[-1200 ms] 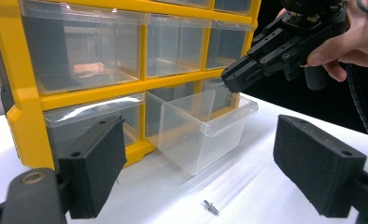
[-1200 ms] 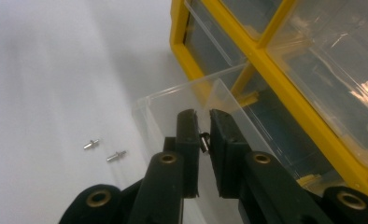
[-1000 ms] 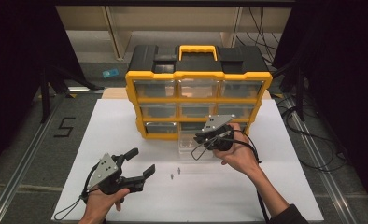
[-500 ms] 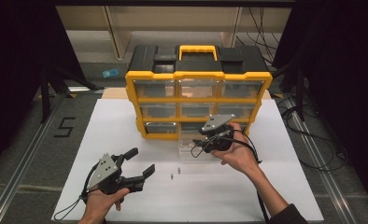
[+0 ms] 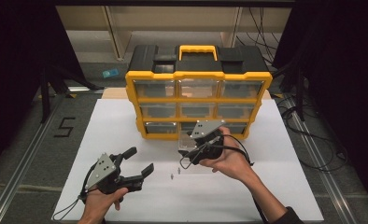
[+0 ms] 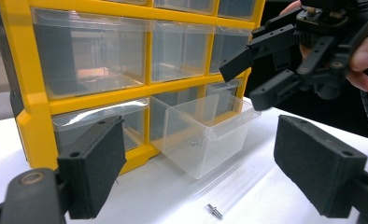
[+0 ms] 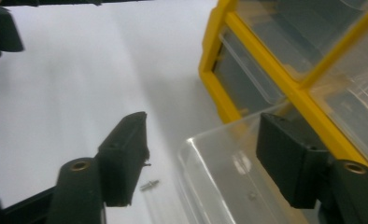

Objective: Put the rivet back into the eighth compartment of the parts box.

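The clear drawer [image 6: 205,137] stands pulled out of the bottom row of the yellow organizer [image 5: 198,100], resting on the white table [image 5: 107,121] just in front of its slot. At least one small screw [image 6: 193,143] lies on its floor. Two more small screws [image 5: 174,173] lie loose on the table near the front of the drawer, and one of them [image 7: 149,185] shows just beside the drawer's front wall in the right gripper view.

The right tongs [image 5: 190,151] hang over the front edge of the drawer. Their jaws have just been opening and now stand released, with nothing pressed between the pads. The left tongs [image 5: 134,161] wait low over the table, well apart from the drawer, also spread and empty.

The risks, as I judge them: the drawer is light and stands free, so a jaw that catches its rim can push it, tip it, or spill what is inside. The loose screws are tiny and round; a closing jaw can flick one away across the table, or pinch it badly so that it slips out on the way to the drawer. The trailing cable [image 5: 236,149] of the right tongs hangs near the drawer and could drag it.
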